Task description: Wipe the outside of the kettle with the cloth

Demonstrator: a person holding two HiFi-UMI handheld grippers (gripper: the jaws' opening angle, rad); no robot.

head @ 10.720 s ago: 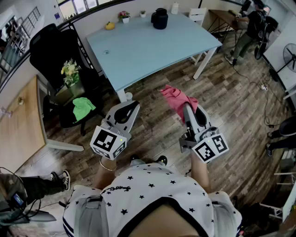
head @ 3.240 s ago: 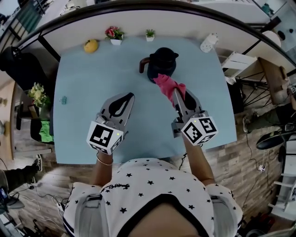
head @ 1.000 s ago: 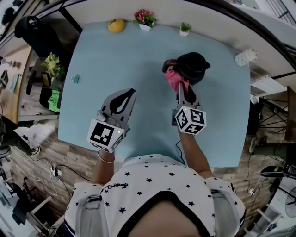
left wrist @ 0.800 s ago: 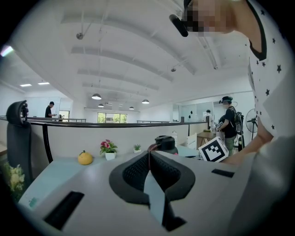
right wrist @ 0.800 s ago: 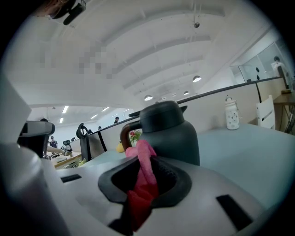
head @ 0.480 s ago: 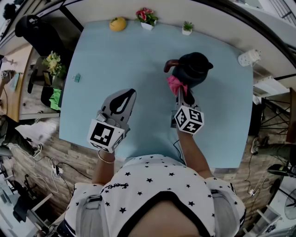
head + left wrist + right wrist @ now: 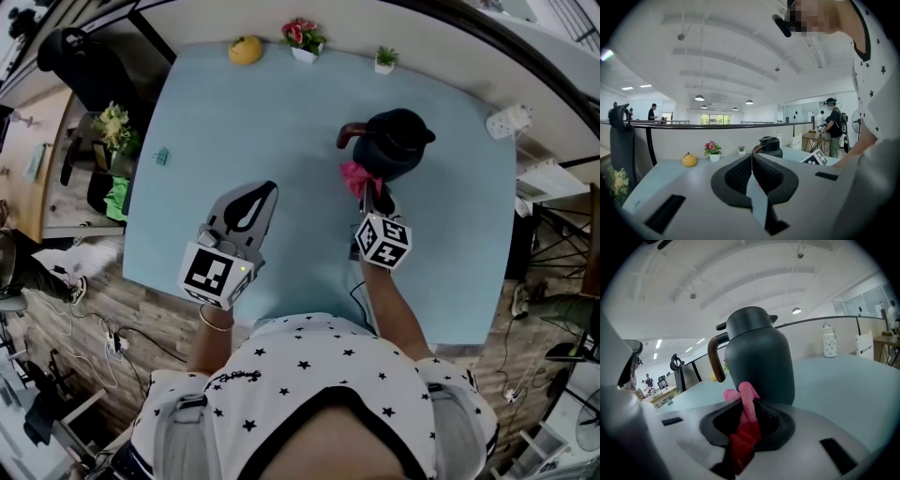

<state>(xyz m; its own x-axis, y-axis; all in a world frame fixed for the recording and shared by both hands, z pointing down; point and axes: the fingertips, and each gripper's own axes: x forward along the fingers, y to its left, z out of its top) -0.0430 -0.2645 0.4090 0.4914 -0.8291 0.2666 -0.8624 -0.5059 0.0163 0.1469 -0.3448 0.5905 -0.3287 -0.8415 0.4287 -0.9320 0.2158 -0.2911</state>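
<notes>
A dark kettle [image 7: 398, 145] with a brown handle [image 7: 349, 133] stands upright on the pale blue table [image 7: 262, 122]. It fills the middle of the right gripper view [image 7: 761, 364]. My right gripper [image 7: 367, 192] is shut on a pink cloth [image 7: 357, 176], [image 7: 746, 420]; the cloth's free end lies against the kettle's lower near side. My left gripper [image 7: 246, 203] hangs over the table's near left part, jaws shut with nothing between them [image 7: 751, 172]. It is well apart from the kettle [image 7: 769, 146].
Along the table's far edge stand a yellow fruit-like ornament [image 7: 246, 50], a potted flower [image 7: 304, 39], a small green plant [image 7: 384, 61] and a white jar [image 7: 509, 120]. Left of the table are an office chair [image 7: 80, 66] and a stool with flowers [image 7: 111, 127].
Earlier I walked to the table with the cloth in my right gripper. Over the last second that gripper drew the cloth down the kettle's near side towards me. My left gripper stayed put.
</notes>
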